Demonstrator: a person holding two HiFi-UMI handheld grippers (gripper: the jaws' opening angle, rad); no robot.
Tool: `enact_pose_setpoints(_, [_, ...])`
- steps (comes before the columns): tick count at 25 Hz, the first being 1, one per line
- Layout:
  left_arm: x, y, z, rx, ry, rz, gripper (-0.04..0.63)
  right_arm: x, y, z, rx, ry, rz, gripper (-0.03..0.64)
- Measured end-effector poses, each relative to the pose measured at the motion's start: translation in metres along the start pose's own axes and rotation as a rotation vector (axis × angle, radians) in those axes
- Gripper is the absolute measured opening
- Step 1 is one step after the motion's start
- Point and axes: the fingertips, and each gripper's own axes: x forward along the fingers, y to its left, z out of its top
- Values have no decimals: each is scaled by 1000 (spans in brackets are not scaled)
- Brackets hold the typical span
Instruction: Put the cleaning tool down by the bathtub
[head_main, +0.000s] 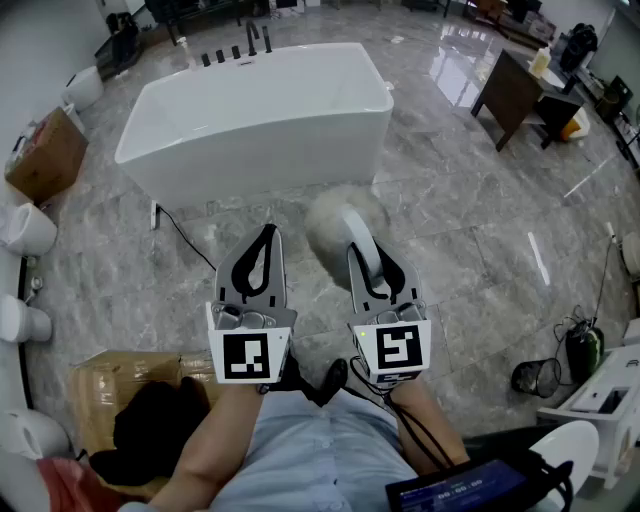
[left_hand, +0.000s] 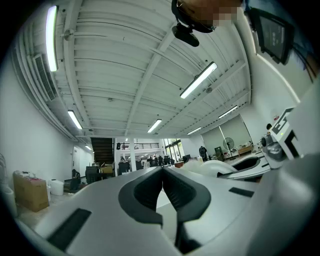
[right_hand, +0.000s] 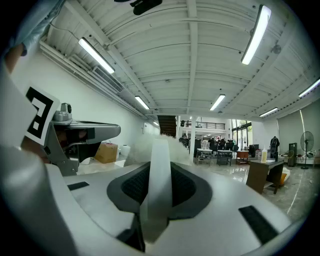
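Beyond the duster (head_main: 335, 215) in the right claw (head_main: 365, 255) stands the bathtub (head_main: 260, 115), box (head_main: 45, 155) nearby.

White bathtub (head_main: 270, 140); white cleaning tool (head_main: 343, 222); grey veined floor (head_main: 470, 270); brown cardboard box (head_main: 45, 155); dark brown desk (head_main: 515, 95).

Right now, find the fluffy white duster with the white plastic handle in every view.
Head view: fluffy white duster at centre, just short of the bathtub.
Left gripper view: low, right of centre.
Right gripper view: dead centre, handle clamped in the right tongs.
Shared landmark: brown cardboard box, on the left in each view.
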Motion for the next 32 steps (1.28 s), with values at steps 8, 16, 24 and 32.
enact_pose_setpoints(8, [-3,-16,-1,-2,6,13,17,-17,-12,-17,45,63,27,101])
enact_pose_setpoints(16, [-4,-3,-24,4,57,57,17,-6,-25,-38,73,106,10,101])
enact_pose_setpoints(24, [44,34,-55,-23,79,83,17,55,-37,-55,65,146,22,101])
enact_pose_setpoints(32, [132,95,-86,-33,86,71,17,162,-51,-59,59,164,19,101])
